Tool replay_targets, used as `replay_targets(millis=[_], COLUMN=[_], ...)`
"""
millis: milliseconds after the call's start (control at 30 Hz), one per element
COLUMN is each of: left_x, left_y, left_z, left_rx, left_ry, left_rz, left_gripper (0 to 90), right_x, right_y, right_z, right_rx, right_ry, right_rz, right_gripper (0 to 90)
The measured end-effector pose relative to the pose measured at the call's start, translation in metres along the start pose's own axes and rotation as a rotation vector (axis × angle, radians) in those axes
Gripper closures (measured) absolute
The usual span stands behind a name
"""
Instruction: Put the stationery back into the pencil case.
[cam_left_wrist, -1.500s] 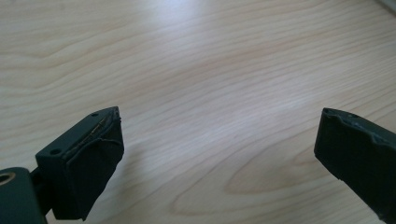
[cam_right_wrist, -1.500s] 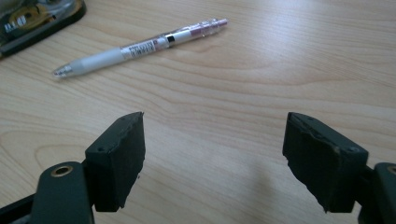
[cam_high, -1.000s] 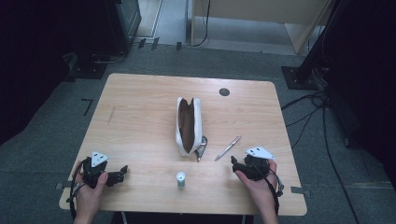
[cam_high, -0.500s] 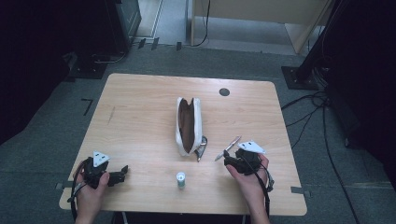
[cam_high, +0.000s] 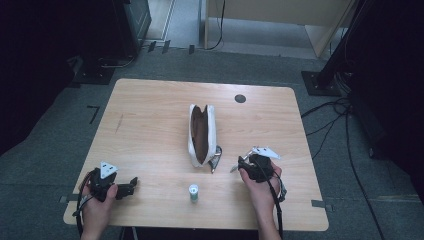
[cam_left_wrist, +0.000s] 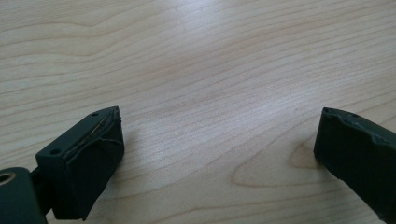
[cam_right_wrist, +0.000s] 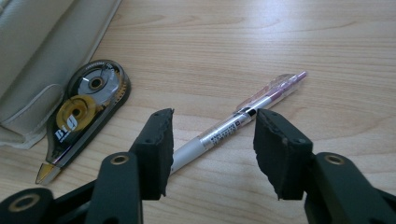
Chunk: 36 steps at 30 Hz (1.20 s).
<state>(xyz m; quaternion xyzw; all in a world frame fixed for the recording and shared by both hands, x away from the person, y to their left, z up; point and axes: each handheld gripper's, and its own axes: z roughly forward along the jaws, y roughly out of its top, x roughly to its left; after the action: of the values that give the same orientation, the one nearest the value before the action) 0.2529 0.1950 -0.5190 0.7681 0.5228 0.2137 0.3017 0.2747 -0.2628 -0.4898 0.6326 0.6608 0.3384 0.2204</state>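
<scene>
I've brought my right hand-held gripper (cam_right_wrist: 210, 154) forward over the pen (cam_right_wrist: 243, 116) beside the pouch (cam_high: 201, 134) on the table (cam_high: 150, 125); its 2 jaws straddle it, released. Left hand-held gripper (cam_left_wrist: 215, 154) rests unclenched. Closing comes next, I judge.

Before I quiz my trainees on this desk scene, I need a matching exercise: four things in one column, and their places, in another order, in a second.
Things:
1. pen
2. correction tape
3. pouch
4. small tube

Places:
A. upright near the table's front edge
B. mid-table, lying open
C. between the right tongs' open jaws
D. flat beside the pouch's near end

Pairs: 1-C, 2-D, 3-B, 4-A
</scene>
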Motion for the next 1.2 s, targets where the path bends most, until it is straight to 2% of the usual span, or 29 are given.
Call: replay_targets(millis=[133,267,333,367,433,467,633,733,767,967,1200], left_x=[0.0,0.0,-0.001,0.0,-0.001,0.0,-0.001,-0.001,-0.001,-0.001,-0.001], left_y=[0.0,0.0,0.0,0.0,0.0,0.0,0.0,0.0,0.0,0.0,0.0], left_z=[0.0,0.0,0.0,0.0,0.0,0.0,0.0,0.0,0.0,0.0,0.0], left_rx=[0.0,-0.001,-0.002,-0.002,-0.002,-0.002,-0.002,-0.003,-0.002,-0.002,-0.002], left_ry=[-0.002,-0.005,-0.008,-0.008,-0.008,-0.008,-0.01,-0.01,-0.01,-0.01,-0.01], left_rz=[0.002,0.006,0.004,0.006,0.006,0.006,0.008,0.006,0.007,0.008,0.008], left_gripper=[1.9,1.9,1.9,1.9,1.9,1.9,1.9,1.8,1.9,1.9,1.9], right_x=[0.002,0.006,0.009,0.011,0.012,0.013,0.014,0.012,0.011,0.005,0.004], right_y=[-0.001,-0.002,-0.003,-0.004,-0.005,-0.006,-0.008,-0.008,-0.009,-0.009,-0.011], right_z=[0.005,0.013,0.017,0.02,0.021,0.023,0.024,0.023,0.022,0.02,0.017], right_rx=[0.002,0.016,0.016,0.023,0.029,0.045,0.037,0.037,0.035,0.043,0.037], right_ry=[-0.014,-0.035,-0.071,-0.098,-0.1,-0.094,-0.1,-0.079,-0.057,0.0,0.011], right_rz=[0.015,0.012,0.01,0.025,0.029,0.015,0.0,-0.016,-0.019,-0.027,-0.11], right_gripper=[52.8,49.8,48.2,47.4,49.0,50.2,51.2,58.0,60.7,68.2,77.4])
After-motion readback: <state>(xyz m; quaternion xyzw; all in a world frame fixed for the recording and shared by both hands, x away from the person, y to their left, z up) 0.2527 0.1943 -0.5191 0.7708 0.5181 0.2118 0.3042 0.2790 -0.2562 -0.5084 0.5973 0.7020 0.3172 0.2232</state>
